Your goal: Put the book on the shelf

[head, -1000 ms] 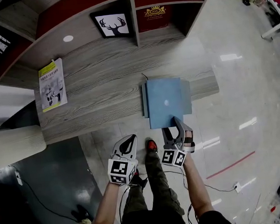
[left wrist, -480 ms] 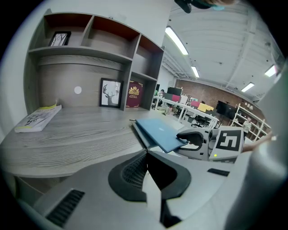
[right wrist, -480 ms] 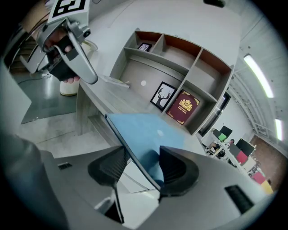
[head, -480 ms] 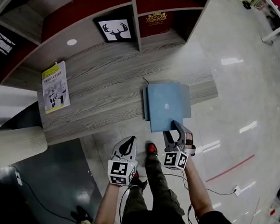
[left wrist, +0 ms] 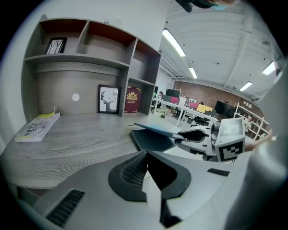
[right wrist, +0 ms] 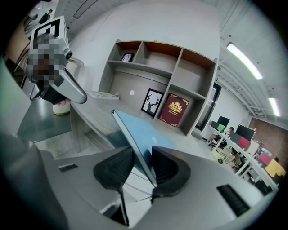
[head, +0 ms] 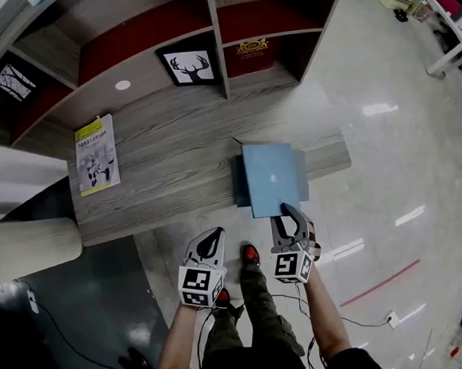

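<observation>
The book (head: pixel 272 176) is a thin light-blue volume. It lies over the near edge of the table (head: pixel 165 161), toward that table's right end. Its near edge is raised clear of the table, so the cover is tilted; the left gripper view shows this lift. A dark patch lies on the table below the book; it cannot be determined whether this is shadow or a separate item.

The right gripper (head: pixel 289 215) holds the book by its near edge. Its fingers (right wrist: pixel 168 168) have just been closing and are now clenched on the cover, one pad on each face.

The left gripper (head: pixel 208 241) hangs just left of the right gripper, short of the table edge. Its fingers (left wrist: pixel 130 173) are pressed together with nothing between them.

A yellow-and-white booklet (head: pixel 95 153) lies flat on the table, well apart from the book, toward the left end.

The shelf (head: pixel 213 22) stands at the back of the table. A deer picture (head: pixel 187 65) leans upright in front of one compartment. A red book (head: pixel 254 49) with a gold crest stands in the next compartment to the right.
</observation>
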Demonstrator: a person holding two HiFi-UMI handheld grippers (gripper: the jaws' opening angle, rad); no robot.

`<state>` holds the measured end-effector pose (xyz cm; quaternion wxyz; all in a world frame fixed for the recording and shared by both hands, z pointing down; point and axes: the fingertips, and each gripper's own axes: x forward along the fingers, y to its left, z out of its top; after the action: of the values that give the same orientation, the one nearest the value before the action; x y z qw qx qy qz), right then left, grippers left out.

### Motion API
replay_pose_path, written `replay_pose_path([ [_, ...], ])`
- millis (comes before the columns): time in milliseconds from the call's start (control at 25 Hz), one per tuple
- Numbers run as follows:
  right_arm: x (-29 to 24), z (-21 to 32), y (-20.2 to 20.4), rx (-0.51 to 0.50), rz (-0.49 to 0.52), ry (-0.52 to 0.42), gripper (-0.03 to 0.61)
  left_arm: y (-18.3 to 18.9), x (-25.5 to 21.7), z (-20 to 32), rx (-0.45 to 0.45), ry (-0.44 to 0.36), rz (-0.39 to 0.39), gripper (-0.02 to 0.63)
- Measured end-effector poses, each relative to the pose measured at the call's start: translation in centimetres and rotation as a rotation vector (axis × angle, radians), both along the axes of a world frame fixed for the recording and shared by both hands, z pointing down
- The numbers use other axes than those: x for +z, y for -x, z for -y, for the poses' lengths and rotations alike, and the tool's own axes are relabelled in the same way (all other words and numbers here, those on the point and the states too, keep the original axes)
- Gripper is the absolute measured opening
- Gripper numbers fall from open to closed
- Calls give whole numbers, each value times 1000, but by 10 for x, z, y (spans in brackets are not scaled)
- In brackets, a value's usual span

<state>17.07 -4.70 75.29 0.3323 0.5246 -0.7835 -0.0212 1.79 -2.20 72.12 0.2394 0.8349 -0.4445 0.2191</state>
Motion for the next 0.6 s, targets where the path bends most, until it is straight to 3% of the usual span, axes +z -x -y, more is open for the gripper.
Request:
replay_pose_path([
  [320,-34,13,-16,93,142,12,87,-2,-29,8,2,-35,1,8],
  [600,-71,33,-56,246,409,-11,61,-9,-64,18,18,-86,-8,8],
])
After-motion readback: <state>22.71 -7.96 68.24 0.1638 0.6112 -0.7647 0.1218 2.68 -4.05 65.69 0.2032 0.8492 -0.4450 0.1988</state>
